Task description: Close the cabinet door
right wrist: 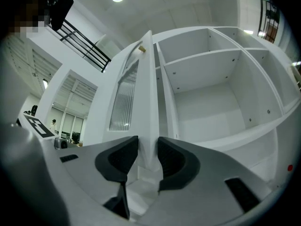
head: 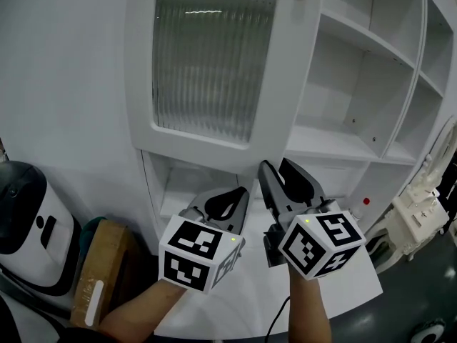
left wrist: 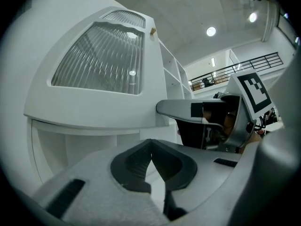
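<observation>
Right gripper view: the right tongs (right wrist: 148, 149) pinch the thin edge of the glossy white door (right wrist: 146, 91) beside its ribbed glass pane (right wrist: 123, 98). The left tongs (left wrist: 151, 149) are pressed together, empty.

We record the cabinet door (head: 282, 84) as white, and its glass pane (head: 207, 63) as ribbed in fine vertical lines. The shelves (head: 335, 145) are white. The left tongs (head: 227, 207) and right tongs (head: 275, 170) are grey with black pads, and their cubes bear black-and-white square markers.

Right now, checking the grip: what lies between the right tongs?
The edge of the white ribbed-glass cabinet door, clamped in the right tongs, as the right gripper view shows.
</observation>
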### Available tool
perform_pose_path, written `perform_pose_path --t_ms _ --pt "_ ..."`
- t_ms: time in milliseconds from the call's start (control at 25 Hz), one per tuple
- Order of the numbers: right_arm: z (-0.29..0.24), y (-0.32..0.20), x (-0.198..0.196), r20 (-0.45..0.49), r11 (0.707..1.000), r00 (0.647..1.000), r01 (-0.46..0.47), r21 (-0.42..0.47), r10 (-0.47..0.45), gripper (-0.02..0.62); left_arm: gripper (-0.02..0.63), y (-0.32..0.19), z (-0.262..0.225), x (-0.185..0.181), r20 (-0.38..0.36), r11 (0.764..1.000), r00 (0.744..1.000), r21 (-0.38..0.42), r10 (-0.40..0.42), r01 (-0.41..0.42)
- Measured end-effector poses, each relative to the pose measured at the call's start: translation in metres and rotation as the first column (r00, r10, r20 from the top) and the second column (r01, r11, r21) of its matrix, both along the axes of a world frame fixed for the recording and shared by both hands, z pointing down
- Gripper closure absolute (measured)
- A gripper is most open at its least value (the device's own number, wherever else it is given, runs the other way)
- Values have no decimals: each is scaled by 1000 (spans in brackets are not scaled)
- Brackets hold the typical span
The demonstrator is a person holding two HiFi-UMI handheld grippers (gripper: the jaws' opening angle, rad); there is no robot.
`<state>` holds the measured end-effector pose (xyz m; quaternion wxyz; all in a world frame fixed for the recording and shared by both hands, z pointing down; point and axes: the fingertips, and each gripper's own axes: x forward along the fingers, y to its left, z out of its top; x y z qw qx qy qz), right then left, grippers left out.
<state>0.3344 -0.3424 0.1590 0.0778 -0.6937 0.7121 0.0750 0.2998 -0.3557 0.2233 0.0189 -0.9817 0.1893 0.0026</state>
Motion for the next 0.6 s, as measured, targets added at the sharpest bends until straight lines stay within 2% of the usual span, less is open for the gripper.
perform_pose_path --t_ms 600 --pt "0 -31 23 11 996 996 86 -14 -86 449 594 -25 -1 25 1 997 997 3 -72 72"
